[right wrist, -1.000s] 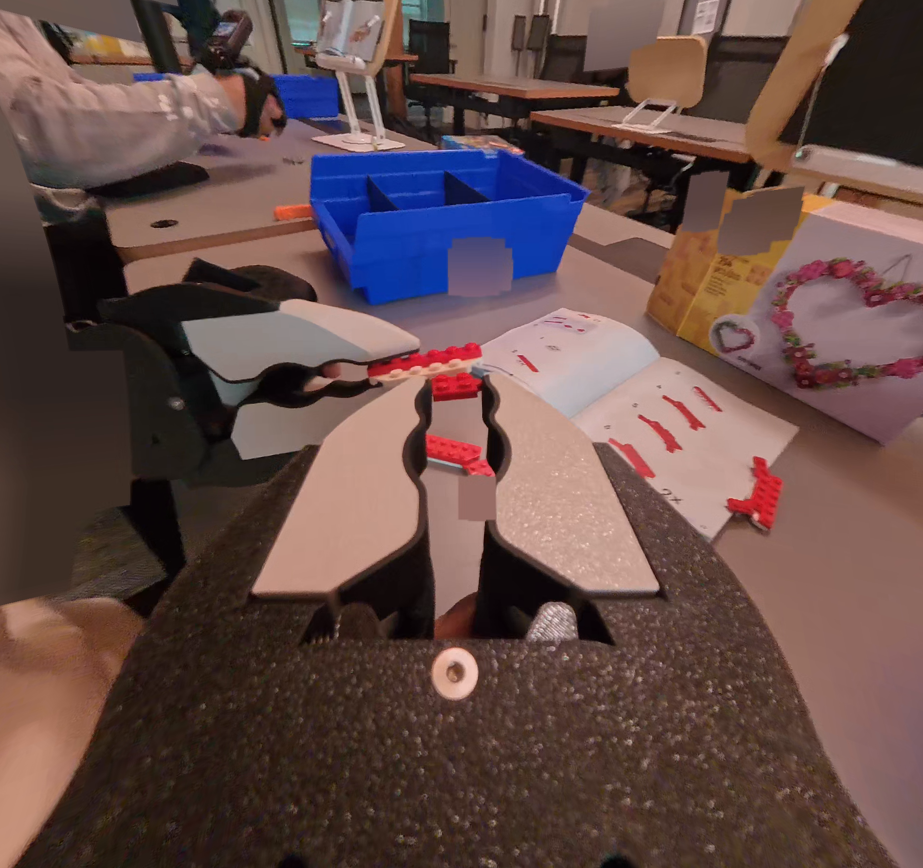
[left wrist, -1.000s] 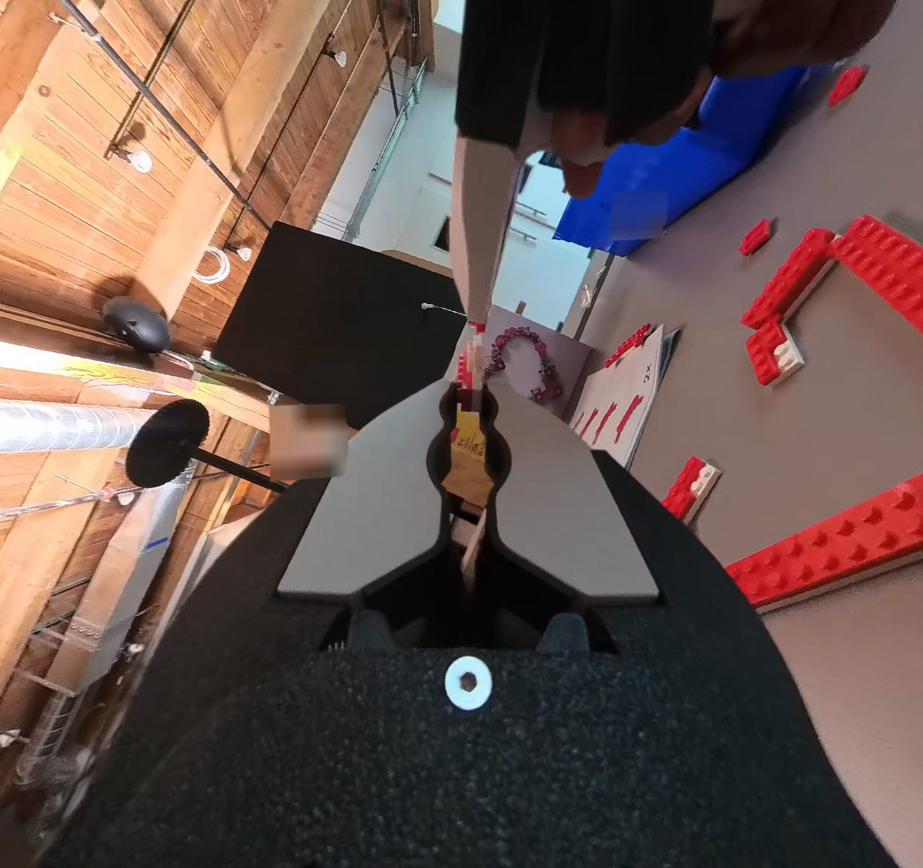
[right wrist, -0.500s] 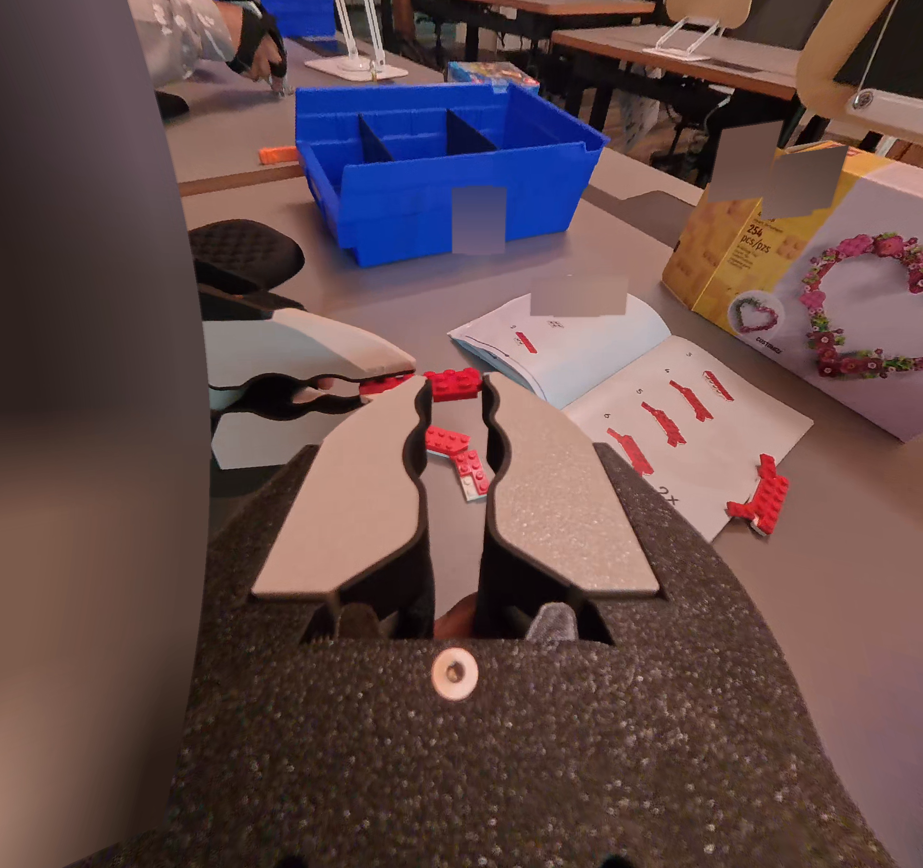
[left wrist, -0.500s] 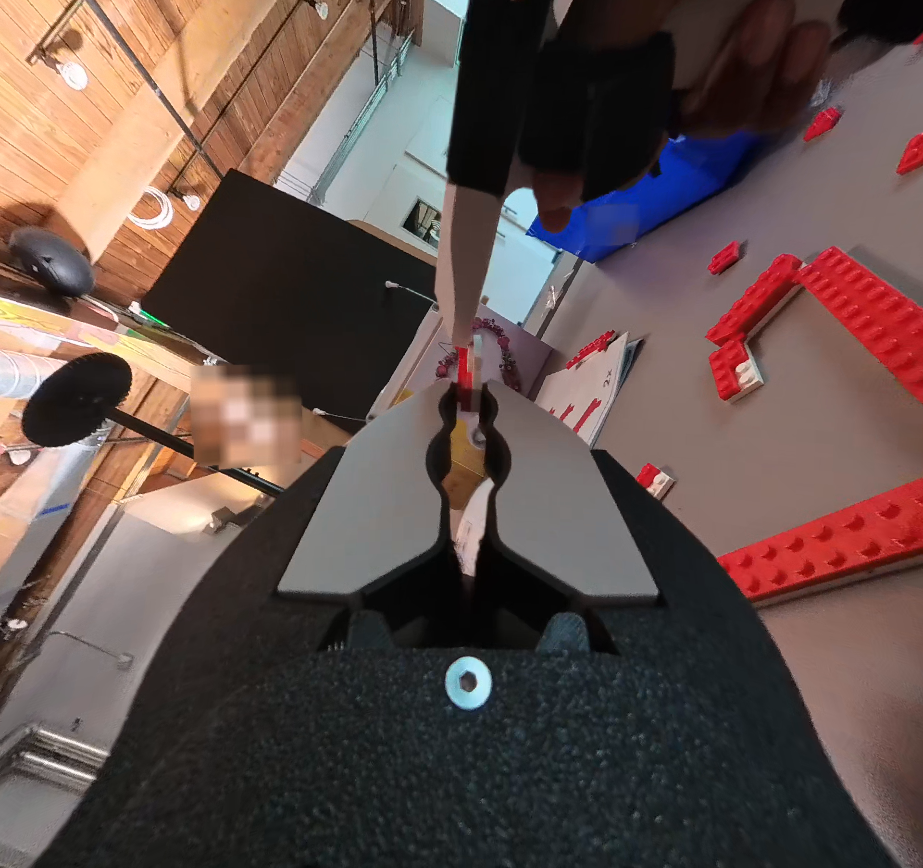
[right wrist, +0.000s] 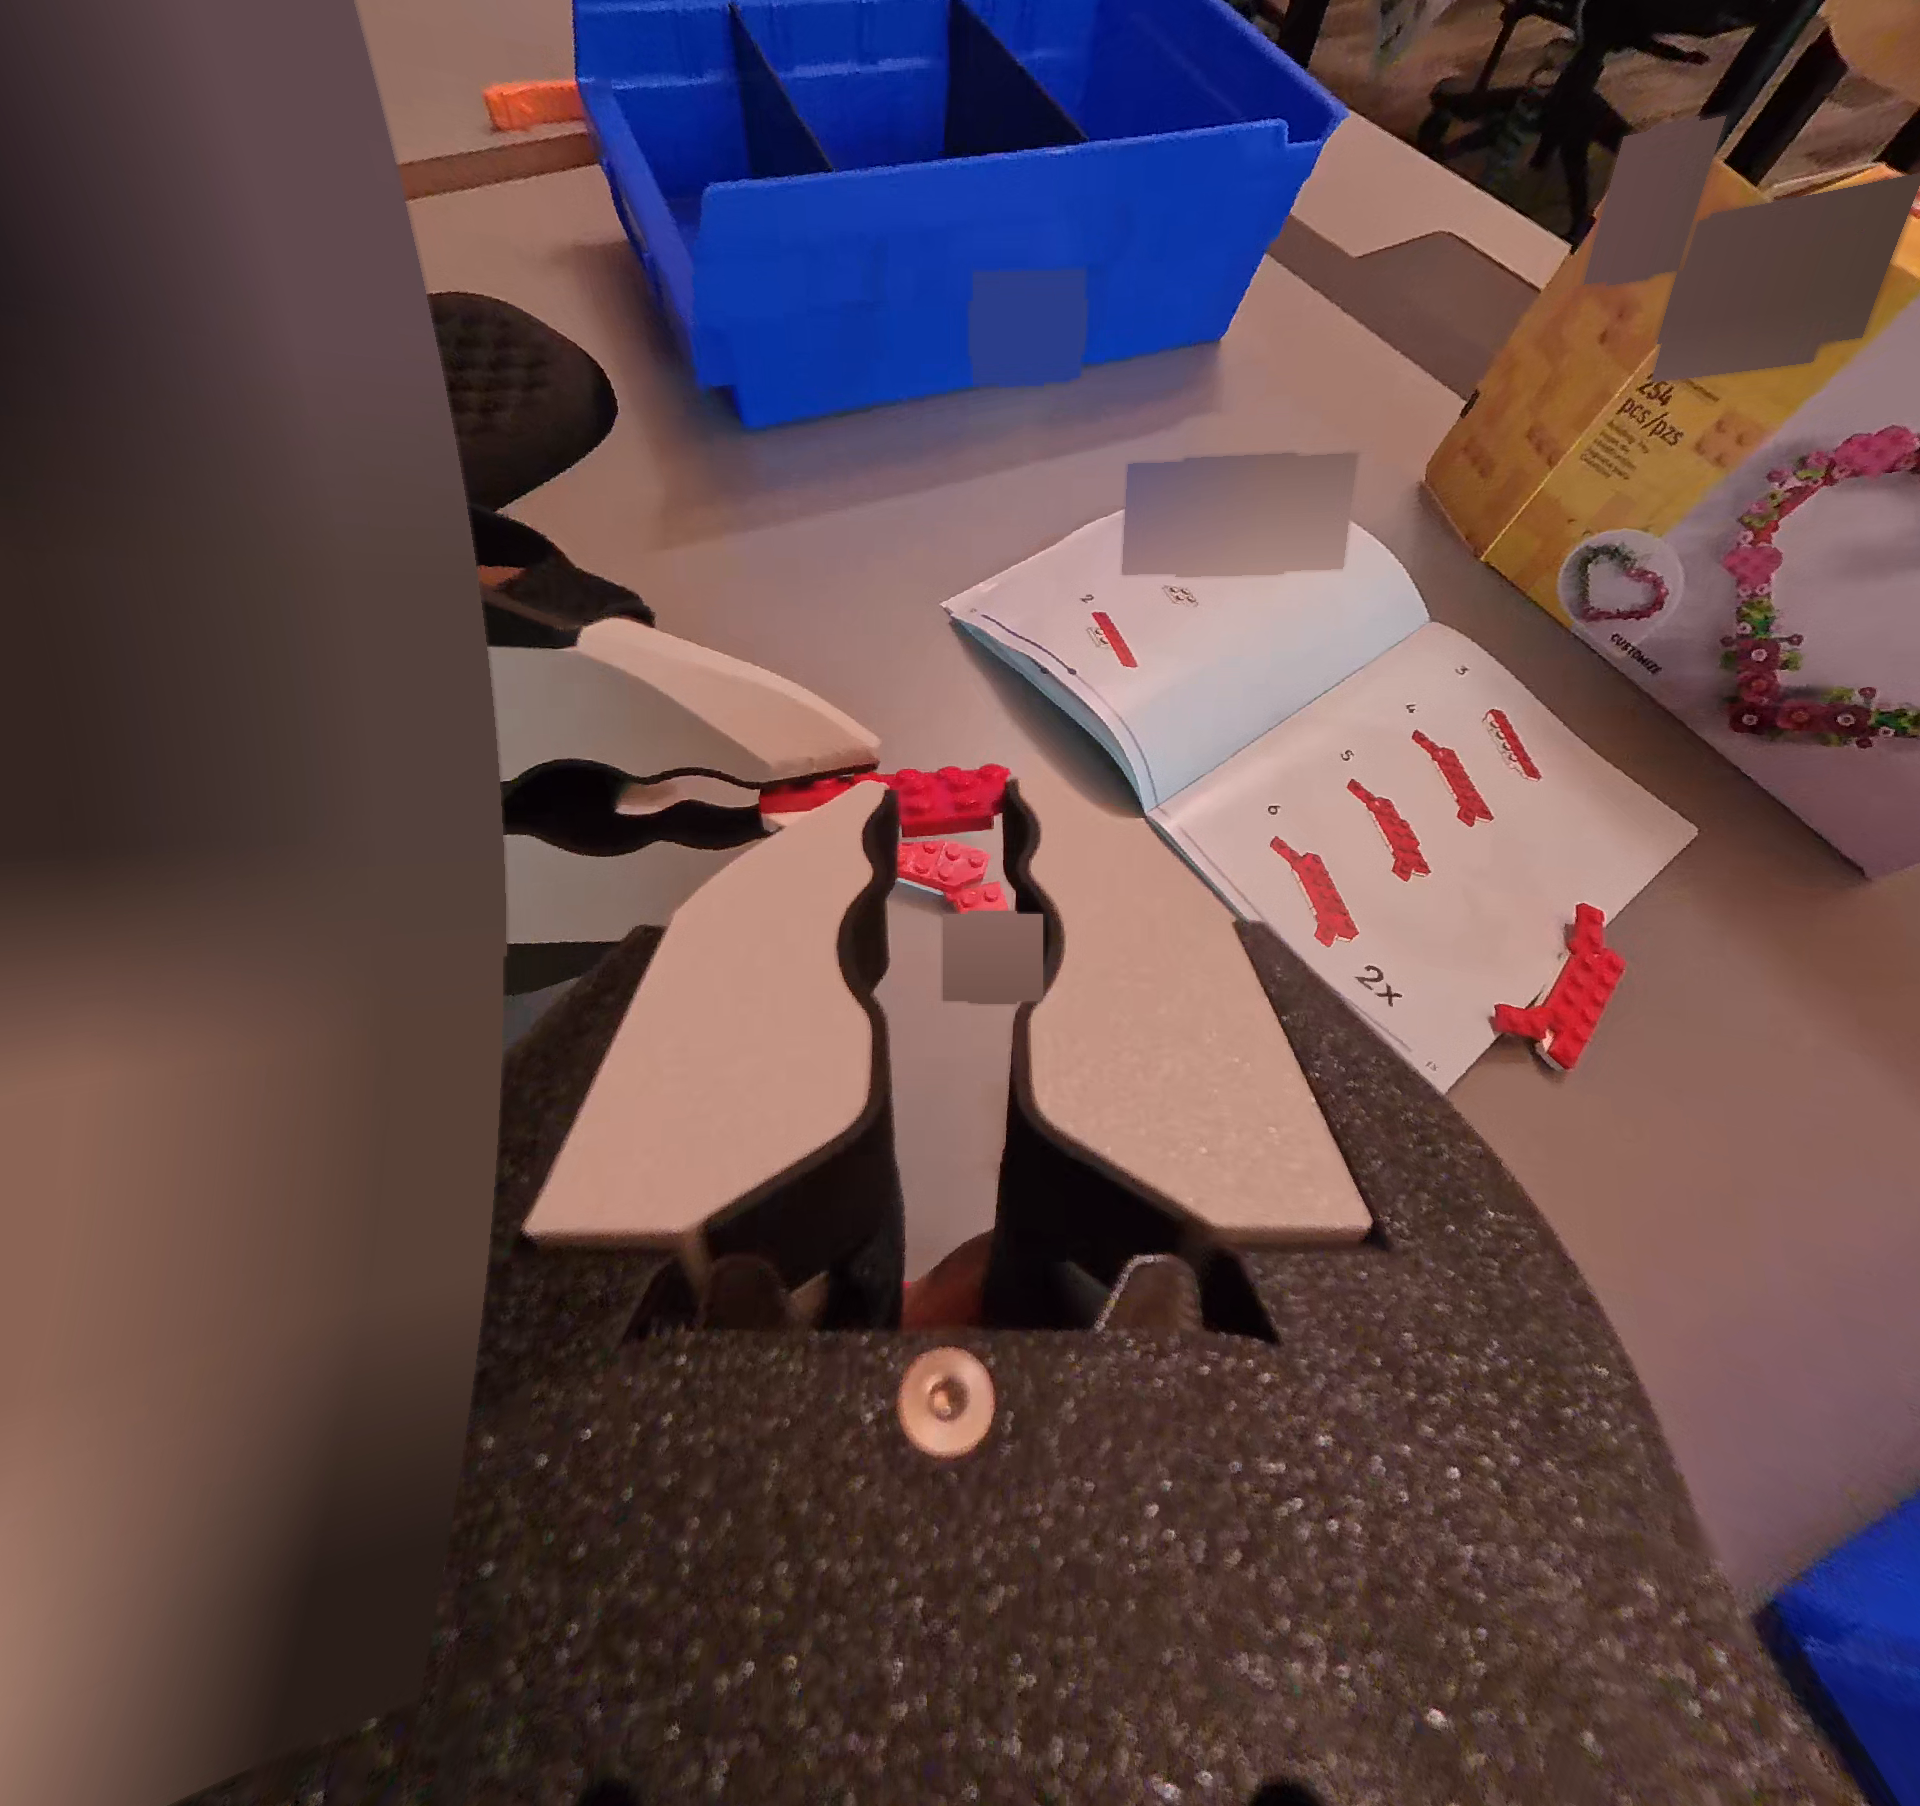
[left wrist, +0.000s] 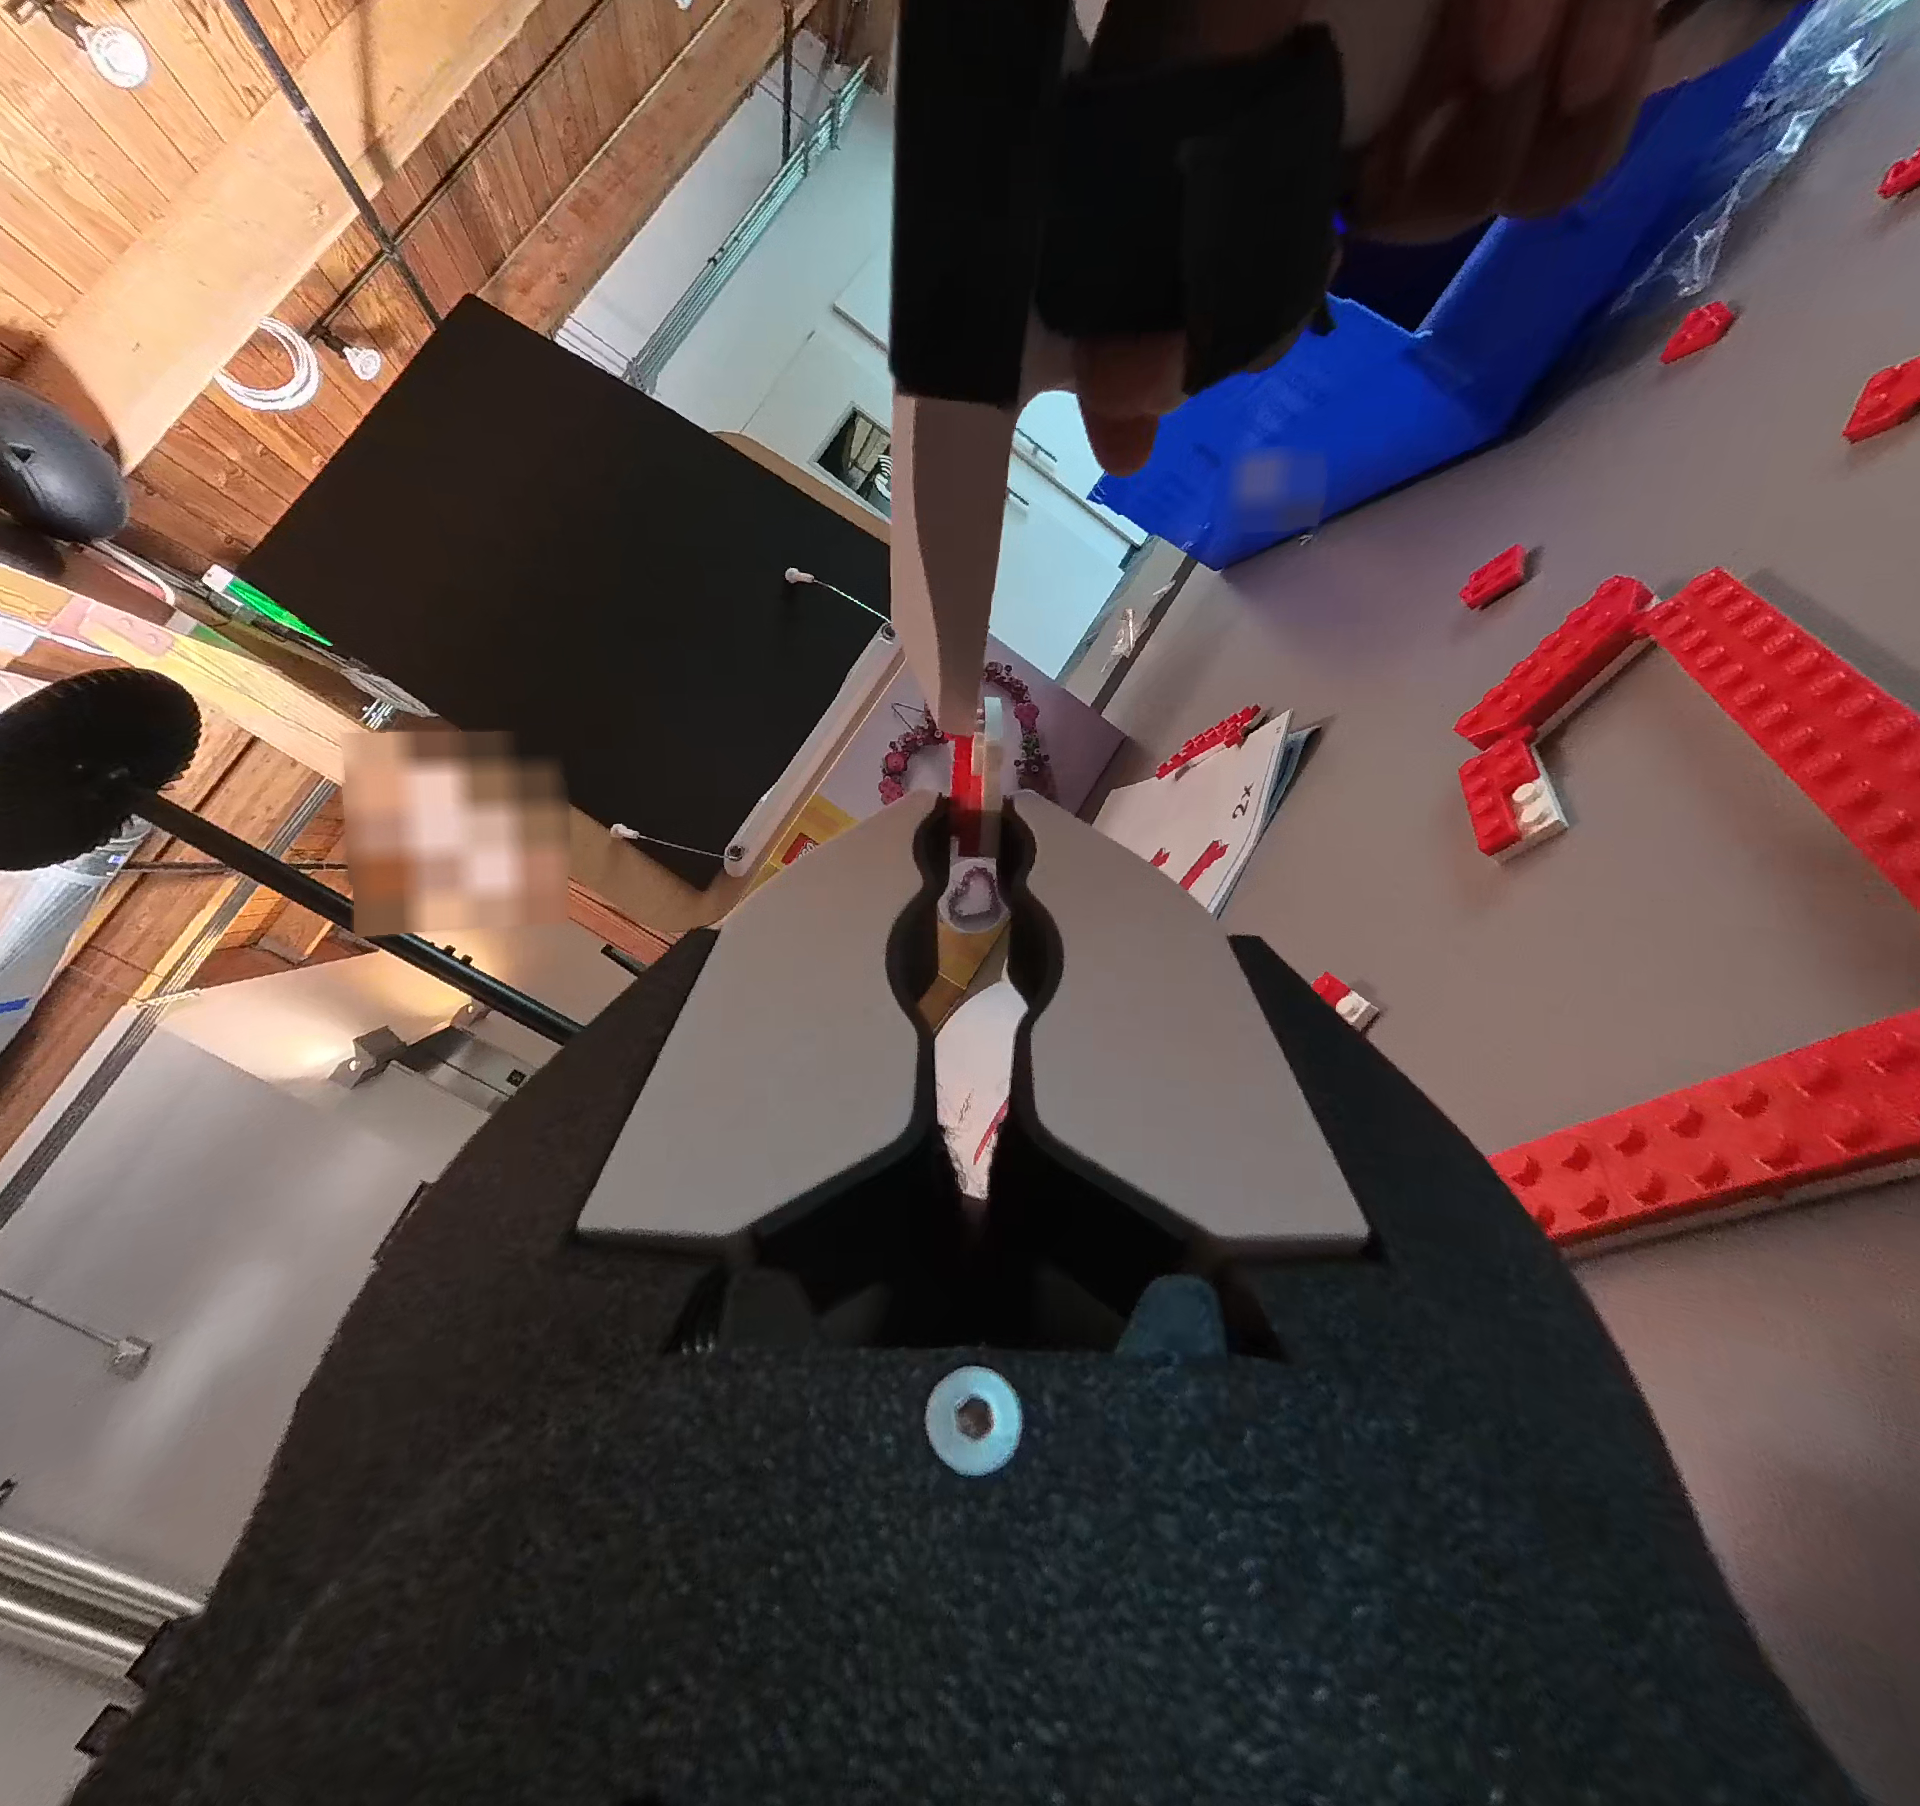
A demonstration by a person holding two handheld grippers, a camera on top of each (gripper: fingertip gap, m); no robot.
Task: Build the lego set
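Grey surface [right wrist: 1195, 468] fills the scene. My left tool [right wrist: 831, 785] is clamped on a red plate assembly [right wrist: 935, 797], held above the surface with its long axis running sideways toward my right tool [right wrist: 943, 800], whose fingers stand apart around the free end, contact unclear. Loose red plates [right wrist: 951, 871] lie beneath; beyond, an open instruction booklet [right wrist: 1299, 748], a blue divided bin [right wrist: 935, 229] and the set's box [right wrist: 1714, 551]. Long red strips [left wrist: 1787, 707] lie on the surface to the side. My gloved right hand [left wrist: 1299, 146] grips its tool's handle from above.

Red brick [right wrist: 951, 792] at the grey jaw tips; blue bin [right wrist: 966, 198] beyond (black dividers); pale-blue booklet [right wrist: 1320, 748].
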